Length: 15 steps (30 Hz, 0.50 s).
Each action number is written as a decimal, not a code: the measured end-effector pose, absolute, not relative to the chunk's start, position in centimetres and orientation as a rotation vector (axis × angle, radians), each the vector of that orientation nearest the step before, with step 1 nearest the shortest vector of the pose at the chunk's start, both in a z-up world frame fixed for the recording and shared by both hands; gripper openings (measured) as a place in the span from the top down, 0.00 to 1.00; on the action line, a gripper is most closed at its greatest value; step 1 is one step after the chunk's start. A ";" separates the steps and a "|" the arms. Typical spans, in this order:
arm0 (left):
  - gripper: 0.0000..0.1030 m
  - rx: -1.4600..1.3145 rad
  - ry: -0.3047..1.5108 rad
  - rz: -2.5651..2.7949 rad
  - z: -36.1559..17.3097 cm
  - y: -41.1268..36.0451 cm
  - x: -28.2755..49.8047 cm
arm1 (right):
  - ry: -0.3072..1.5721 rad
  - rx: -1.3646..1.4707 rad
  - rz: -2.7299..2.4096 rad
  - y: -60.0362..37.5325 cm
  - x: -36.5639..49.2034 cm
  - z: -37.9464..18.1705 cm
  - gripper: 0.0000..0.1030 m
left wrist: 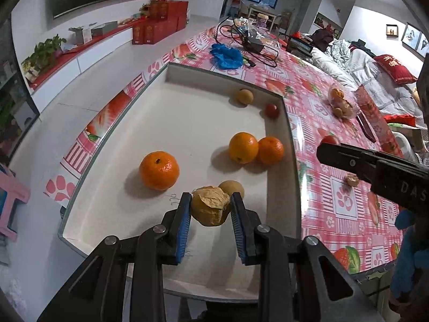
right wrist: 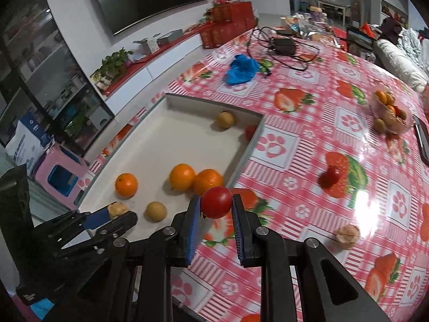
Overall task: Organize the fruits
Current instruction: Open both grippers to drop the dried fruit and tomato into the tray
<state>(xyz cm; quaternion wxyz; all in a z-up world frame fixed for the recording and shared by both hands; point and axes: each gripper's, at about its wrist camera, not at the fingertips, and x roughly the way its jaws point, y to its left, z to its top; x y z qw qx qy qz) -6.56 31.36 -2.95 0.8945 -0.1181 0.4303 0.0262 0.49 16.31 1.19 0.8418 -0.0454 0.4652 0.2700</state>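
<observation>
The left gripper (left wrist: 210, 208) holds a brownish fruit (left wrist: 211, 206) with a papery, peeling skin, clamped between its blue pads over the near end of the white tray (left wrist: 291, 145). Inside the tray, going from its left side to its right, lie one orange (left wrist: 159, 170), a small tan fruit (left wrist: 232, 187) just behind the held one, two oranges touching each other (left wrist: 243, 147), and at the far right corner another tan fruit (left wrist: 245, 96) beside a small red one (left wrist: 272, 110). The right gripper (right wrist: 216, 202) grips a glossy round tomato (right wrist: 216, 202) just outside the tray's right wall, over the desk (right wrist: 308, 123) (so its likely drop point lies to its left). Further right of the tray, a second tomato (right wrist: 330, 179) and a tan fruit (right wrist: 347, 236) wait on the desk.
</observation>
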 end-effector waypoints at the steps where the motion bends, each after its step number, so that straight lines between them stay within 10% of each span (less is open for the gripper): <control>1: 0.69 -0.244 0.896 0.057 -3.1 31.5 -6.4 | 0.985 -0.100 0.576 16.6 0.5 1.1 0.76; 15: 0.69 -0.240 0.947 0.084 -4.7 32.3 -5.4 | 1.075 -0.122 0.641 19.8 0.5 -1.6 0.76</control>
